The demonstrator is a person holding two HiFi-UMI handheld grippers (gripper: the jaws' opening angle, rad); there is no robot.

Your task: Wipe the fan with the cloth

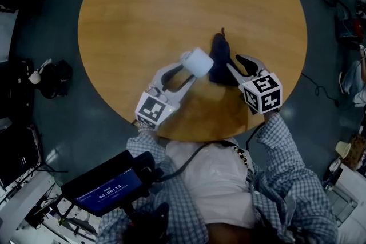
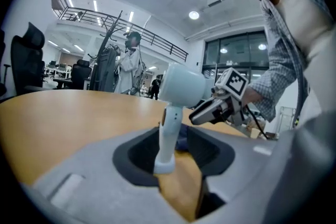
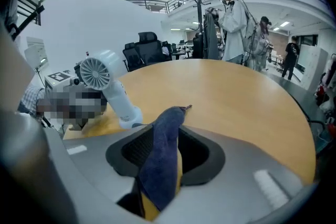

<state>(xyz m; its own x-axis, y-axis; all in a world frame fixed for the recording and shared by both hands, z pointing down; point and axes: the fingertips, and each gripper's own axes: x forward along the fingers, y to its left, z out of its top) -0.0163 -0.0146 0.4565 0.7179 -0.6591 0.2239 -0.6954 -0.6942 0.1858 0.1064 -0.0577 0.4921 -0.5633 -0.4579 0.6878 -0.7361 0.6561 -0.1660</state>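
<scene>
A small white hand-held fan (image 1: 197, 61) stands upright on its base on the round wooden table (image 1: 171, 3). My left gripper (image 1: 189, 70) is open around it: in the left gripper view the fan's stem (image 2: 168, 134) rises between the jaws, close to the left pad, with a clear gap on the right. A dark blue cloth (image 1: 219, 57) lies bunched just right of the fan. My right gripper (image 1: 233, 63) is open, and the cloth (image 3: 167, 128) drapes in a ridge between its jaws. The fan (image 3: 105, 78) shows to the left in the right gripper view.
Both grippers work near the table's front edge, close to my body. A dark device with a lit screen (image 1: 108, 186) sits at the lower left. Office chairs (image 3: 149, 47), a coat rack and standing people (image 3: 231, 8) are beyond the table.
</scene>
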